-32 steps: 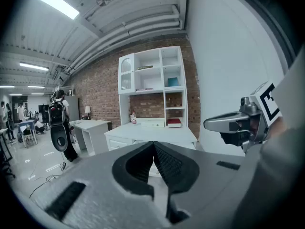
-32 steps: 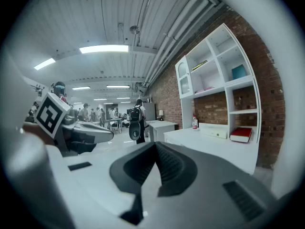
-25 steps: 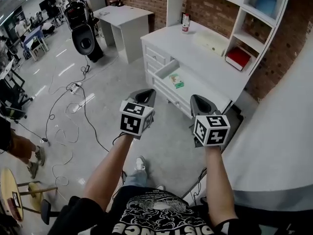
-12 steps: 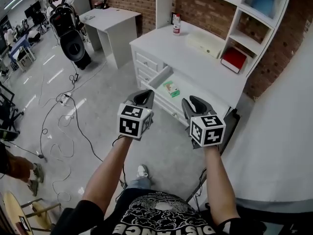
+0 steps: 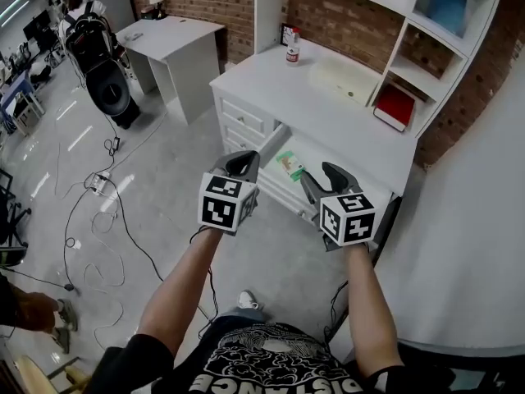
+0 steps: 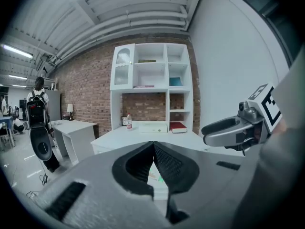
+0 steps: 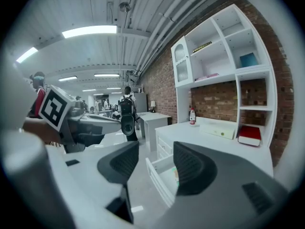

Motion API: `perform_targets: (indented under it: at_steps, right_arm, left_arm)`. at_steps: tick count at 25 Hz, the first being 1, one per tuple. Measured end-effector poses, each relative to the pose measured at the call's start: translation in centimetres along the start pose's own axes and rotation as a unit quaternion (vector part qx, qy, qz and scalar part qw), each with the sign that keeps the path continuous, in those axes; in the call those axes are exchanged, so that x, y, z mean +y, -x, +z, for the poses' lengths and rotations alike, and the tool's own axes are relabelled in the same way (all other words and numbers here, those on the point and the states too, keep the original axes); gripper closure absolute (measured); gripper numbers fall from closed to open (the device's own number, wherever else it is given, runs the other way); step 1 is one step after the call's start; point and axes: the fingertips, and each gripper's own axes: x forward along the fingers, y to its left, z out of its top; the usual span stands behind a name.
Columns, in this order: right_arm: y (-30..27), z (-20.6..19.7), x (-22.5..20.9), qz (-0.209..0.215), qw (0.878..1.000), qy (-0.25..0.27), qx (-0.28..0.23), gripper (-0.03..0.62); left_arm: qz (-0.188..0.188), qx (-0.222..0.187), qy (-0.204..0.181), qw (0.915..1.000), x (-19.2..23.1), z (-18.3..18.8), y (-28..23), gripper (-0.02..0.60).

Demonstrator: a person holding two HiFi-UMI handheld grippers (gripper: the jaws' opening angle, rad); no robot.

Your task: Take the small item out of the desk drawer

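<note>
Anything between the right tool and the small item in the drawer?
Nothing visible. The drawer is open, the small item lies uncovered inside, and the right tool hangs close in front of it, jaws opening with nothing between them.

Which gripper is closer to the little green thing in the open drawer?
The right gripper, slightly. It hovers at the drawer front, just right of the green item, fingers opening and empty. The left gripper hangs over the floor, further to the item's left.

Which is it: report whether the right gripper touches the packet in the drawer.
Apart. Right gripper view: right gripper, jaws opening and empty, packet beyond in the drawer.
</note>
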Motion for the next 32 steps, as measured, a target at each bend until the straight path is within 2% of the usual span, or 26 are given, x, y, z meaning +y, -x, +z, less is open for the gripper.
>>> perform_targets:
  at_steps: [4, 15, 22, 32]
  right_arm:
    - [-2.8, 0.2, 0.0, -0.006, 1.0, 0.005, 0.013, 0.318]
    - [-8.5, 0.5, -0.1, -0.022, 0.999, 0.002, 0.042, 0.27]
    - [-11.0, -1.0, -0.5, -0.014, 0.996, 0.016, 0.09, 0.224]
    - [-15.5, -4.6, -3.6, 0.01, 0.987, 0.018, 0.16, 0.207]
  left_arm:
    - [-0.008, 0.002, -0.001, 1.0, 3.0, 0.1, -1.6, 0.575]
    - [-0.027, 0.002, 0.01, 0.9996, 8.5, -0.5, -4.1, 0.574]
    - [-0.031, 0.004, 0.013, 0.9994, 10.0, -1.4, -4.9, 0.574]
    - [-0.025, 0.021, 0.029, 0.9991, 11.5, -4.3, -8.3, 0.574]
